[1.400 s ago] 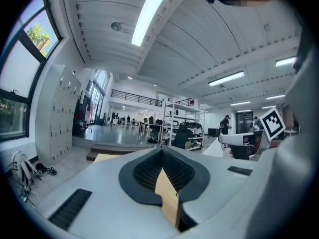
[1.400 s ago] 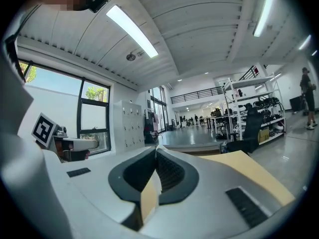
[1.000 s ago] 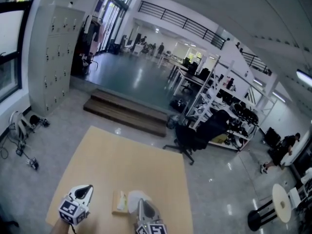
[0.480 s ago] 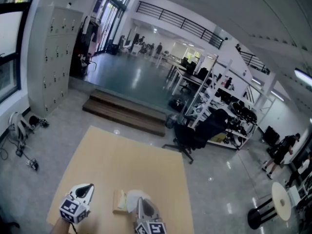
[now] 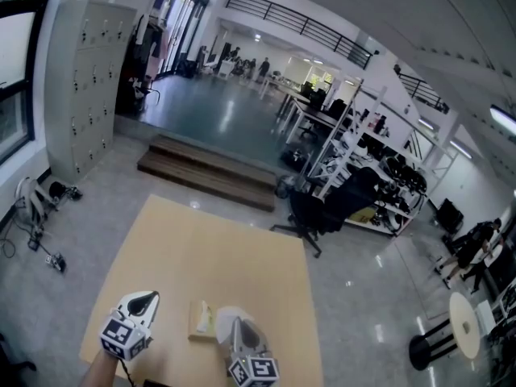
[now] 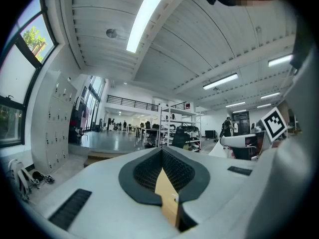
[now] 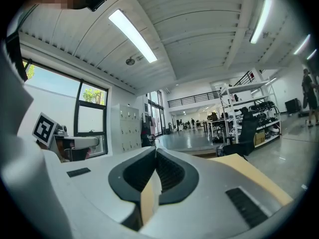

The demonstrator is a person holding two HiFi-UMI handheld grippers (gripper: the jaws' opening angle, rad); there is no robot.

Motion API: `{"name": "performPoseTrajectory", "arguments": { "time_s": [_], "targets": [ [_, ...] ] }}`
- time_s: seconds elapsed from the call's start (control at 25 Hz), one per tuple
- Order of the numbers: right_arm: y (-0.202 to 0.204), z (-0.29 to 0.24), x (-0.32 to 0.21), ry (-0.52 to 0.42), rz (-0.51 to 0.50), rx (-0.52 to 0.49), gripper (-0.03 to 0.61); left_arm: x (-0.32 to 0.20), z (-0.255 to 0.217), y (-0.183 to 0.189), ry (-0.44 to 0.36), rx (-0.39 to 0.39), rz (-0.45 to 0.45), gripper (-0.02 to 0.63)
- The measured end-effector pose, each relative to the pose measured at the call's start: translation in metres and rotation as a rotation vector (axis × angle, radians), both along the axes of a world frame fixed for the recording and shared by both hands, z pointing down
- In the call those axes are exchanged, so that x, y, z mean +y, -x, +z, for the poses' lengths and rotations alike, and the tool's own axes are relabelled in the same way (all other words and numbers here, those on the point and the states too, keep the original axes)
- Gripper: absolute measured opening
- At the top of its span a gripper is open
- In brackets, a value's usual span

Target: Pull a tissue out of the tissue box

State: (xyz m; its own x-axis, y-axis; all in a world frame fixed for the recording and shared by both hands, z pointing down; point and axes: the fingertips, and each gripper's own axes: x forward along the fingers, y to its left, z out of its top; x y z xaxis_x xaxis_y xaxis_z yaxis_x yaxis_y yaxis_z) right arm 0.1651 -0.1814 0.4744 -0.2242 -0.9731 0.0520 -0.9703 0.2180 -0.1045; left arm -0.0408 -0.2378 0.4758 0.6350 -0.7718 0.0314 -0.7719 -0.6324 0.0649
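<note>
On the tan table (image 5: 201,256), near its front edge, lies a flat yellowish tissue box (image 5: 199,321). A white tissue (image 5: 226,316) sticks up from its right side. My right gripper (image 5: 236,326) reaches in from below with its tip right at that tissue. Its jaws are shut in the right gripper view (image 7: 155,152), and no tissue shows beyond their tips. My left gripper (image 5: 145,300) hovers to the left of the box, apart from it. Its jaws are pressed together with nothing between them (image 6: 162,151).
The table stands on a shiny grey floor. A black office chair (image 5: 322,216) sits off its far right corner, and a low wooden step (image 5: 210,176) lies beyond its far edge. Shelves, desks and people are far off on the right.
The head view has shifted slightly, so the table sits a little higher in the picture. Both grippers and the box keep their places.
</note>
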Motion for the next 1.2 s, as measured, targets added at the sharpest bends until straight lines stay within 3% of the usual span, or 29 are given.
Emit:
{"name": "performPoseTrajectory", "arguments": {
  "time_s": [0.28,1.2],
  "targets": [
    [-0.009,0.005,0.007,0.033,0.030,0.010,0.008,0.006,-0.006,-0.007,-0.005,-0.008,0.012,0.008],
    [-0.012,0.000,0.006,0.018,0.018,-0.004,0.006,0.007,-0.011,-0.012,0.005,-0.005,0.012,0.008]
  ]
}}
